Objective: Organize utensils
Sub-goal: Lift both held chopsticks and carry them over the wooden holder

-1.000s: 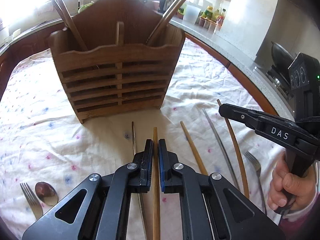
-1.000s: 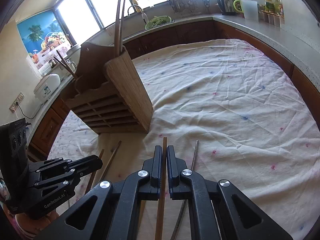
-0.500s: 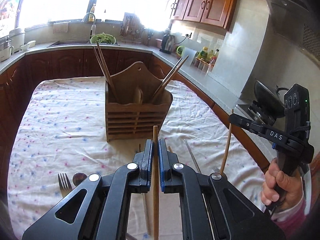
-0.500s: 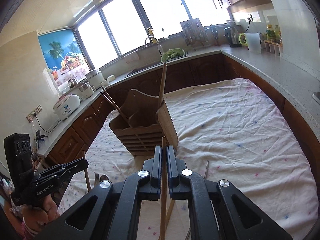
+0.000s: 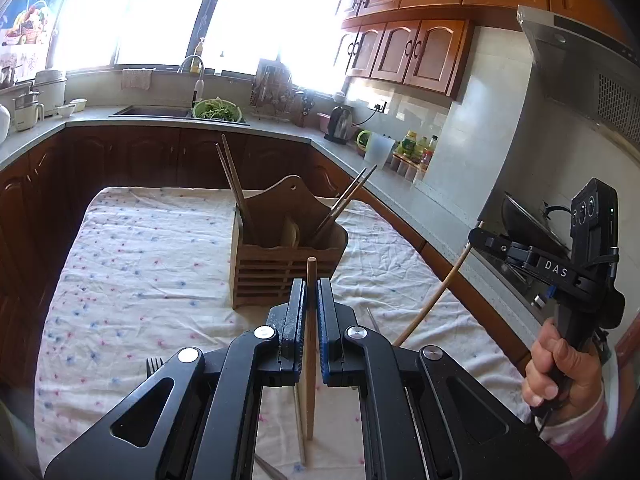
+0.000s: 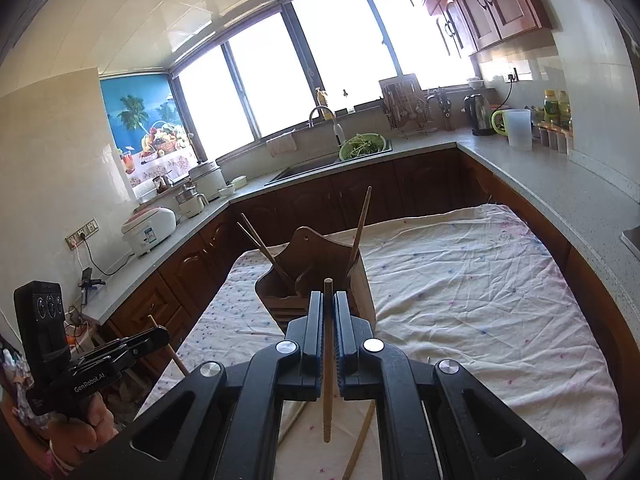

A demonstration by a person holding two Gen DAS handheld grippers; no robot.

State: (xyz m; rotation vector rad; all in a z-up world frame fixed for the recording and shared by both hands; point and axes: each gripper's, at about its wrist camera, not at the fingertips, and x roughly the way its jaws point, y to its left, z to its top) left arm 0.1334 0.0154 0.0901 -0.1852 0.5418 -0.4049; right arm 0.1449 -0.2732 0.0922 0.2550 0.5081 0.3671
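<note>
Wooden chopsticks are the things in hand. Each gripper is clenched on one, lifted clear of the table. The left gripper [image 5: 311,312] pinches a pale wooden chopstick [image 5: 309,364] between its pads, gripped near the upper end so a short blunt tip pokes above the jaws and the long remainder hangs below, above the cloth. The right gripper [image 6: 328,330] holds a second chopstick [image 6: 328,392] the same way, a short tip showing above the jaws and the ridged end pointing down.

Ahead of both stands the wooden utensil holder [image 5: 280,276], a slatted box with a tall shaped back, upright on a white cloth with small coloured dots [image 5: 160,264]. It seems split into compartments. Several chopsticks already lean out of it, some on the left side and some on the right. More utensils lie on the cloth near the grippers, including a fork [image 5: 154,365].

A chopstick like this is likely light, stiff and smooth. Being thin and round, it can pivot or slide between flat pads, so a firm pinch suits it. Holding near the top, as here, leaves the long lower end free to be guided down into a compartment. Little risk of breakage seems likely, but a swinging tip could catch the holder's rim.
</note>
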